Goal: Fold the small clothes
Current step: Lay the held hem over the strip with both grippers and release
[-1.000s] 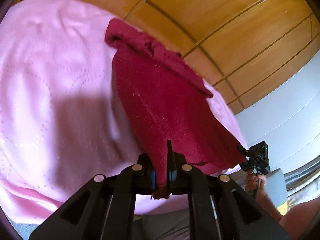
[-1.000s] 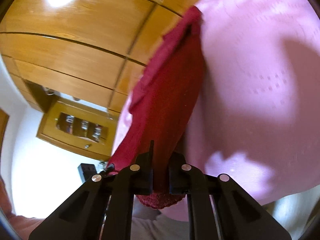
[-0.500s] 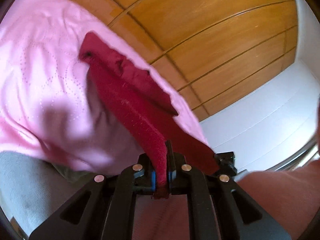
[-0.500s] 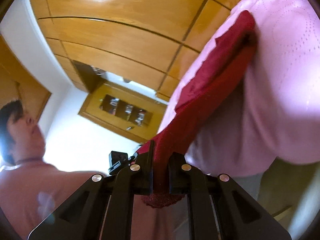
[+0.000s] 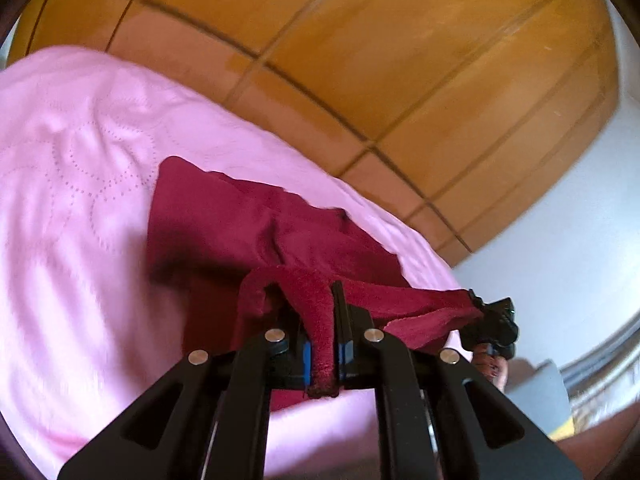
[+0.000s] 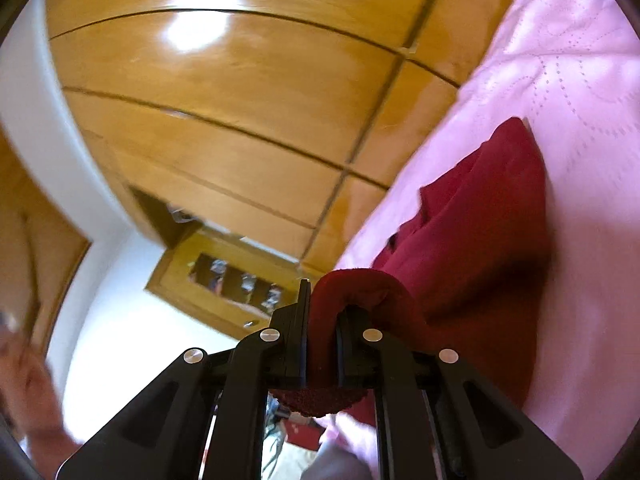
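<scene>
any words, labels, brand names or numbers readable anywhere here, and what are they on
None: no readable text in either view.
Dark red fleece garment: no tag or print showing.
Pink quilted bedspread: only stitched dot patterns.
Items in the wooden cabinet's glass-front niche: too small and blurred to read.

No text, label, brand, number or sign can be read in either view.
</scene>
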